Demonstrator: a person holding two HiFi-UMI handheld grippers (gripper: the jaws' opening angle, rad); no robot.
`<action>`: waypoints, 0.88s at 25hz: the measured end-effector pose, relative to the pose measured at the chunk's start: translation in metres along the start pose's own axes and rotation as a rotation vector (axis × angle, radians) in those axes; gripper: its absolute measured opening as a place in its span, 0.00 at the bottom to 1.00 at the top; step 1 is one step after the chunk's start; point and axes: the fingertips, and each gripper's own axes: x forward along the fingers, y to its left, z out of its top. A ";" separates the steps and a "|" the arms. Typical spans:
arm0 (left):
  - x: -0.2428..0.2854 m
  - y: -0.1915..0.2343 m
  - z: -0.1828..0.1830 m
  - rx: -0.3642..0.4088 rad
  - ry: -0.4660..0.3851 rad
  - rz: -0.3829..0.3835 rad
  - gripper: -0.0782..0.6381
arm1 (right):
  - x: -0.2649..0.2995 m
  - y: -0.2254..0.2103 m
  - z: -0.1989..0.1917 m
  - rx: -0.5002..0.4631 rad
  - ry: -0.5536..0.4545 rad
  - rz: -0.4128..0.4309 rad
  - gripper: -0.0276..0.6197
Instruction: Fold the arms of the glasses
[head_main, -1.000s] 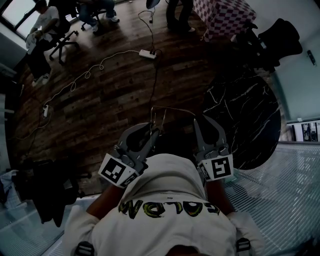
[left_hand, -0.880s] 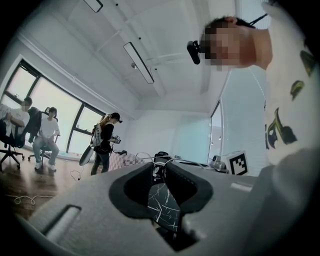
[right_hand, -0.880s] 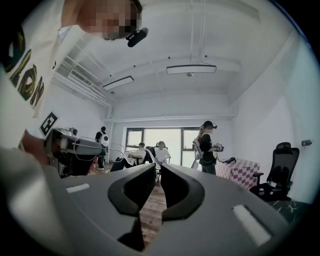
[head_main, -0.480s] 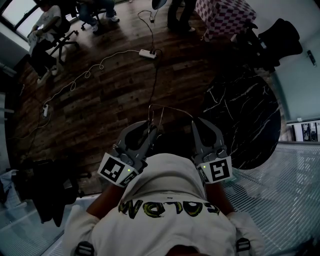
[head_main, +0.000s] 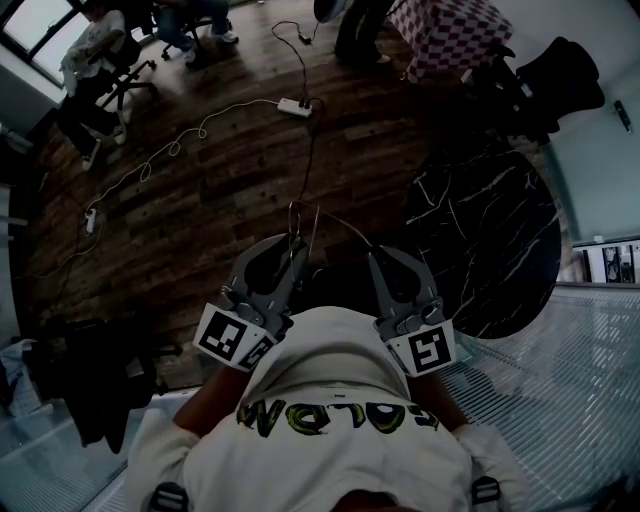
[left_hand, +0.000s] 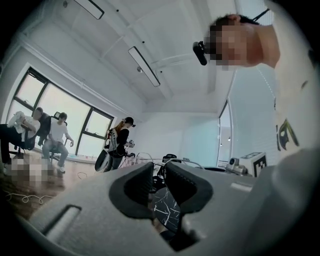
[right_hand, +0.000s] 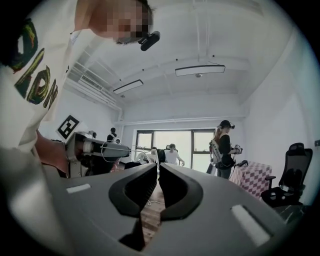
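Thin wire-framed glasses (head_main: 335, 222) hang in the air between my two grippers, above the wooden floor. My left gripper (head_main: 297, 243) is shut on the frame near one lens loop, and the wire (left_hand: 175, 161) runs across just past its tips. My right gripper (head_main: 371, 256) is shut on the end of one arm, a thin wire (right_hand: 152, 152) rising from between its jaws. In the right gripper view the left gripper (right_hand: 95, 149) shows at the left with a lens loop in front of it. The arm slants in toward the frame.
A round black marble table (head_main: 490, 240) stands to the right. A white cable and power strip (head_main: 296, 105) lie on the wooden floor ahead. A black office chair (head_main: 560, 80) and a checkered cloth (head_main: 450, 30) are at the back right. People sit at the back left (head_main: 90, 50).
My right gripper has moved left toward the left one, swinging the held arm inward. The glasses have risen slightly and the gap between the grippers has narrowed.
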 end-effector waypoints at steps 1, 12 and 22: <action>0.000 0.001 0.000 0.001 -0.002 0.003 0.22 | 0.000 0.003 0.000 0.001 -0.001 0.008 0.07; 0.008 0.008 0.001 -0.021 -0.009 0.049 0.22 | 0.005 0.044 -0.001 0.070 -0.008 0.114 0.06; 0.010 0.008 0.003 -0.024 -0.020 0.058 0.22 | 0.007 0.066 -0.001 0.063 -0.005 0.176 0.06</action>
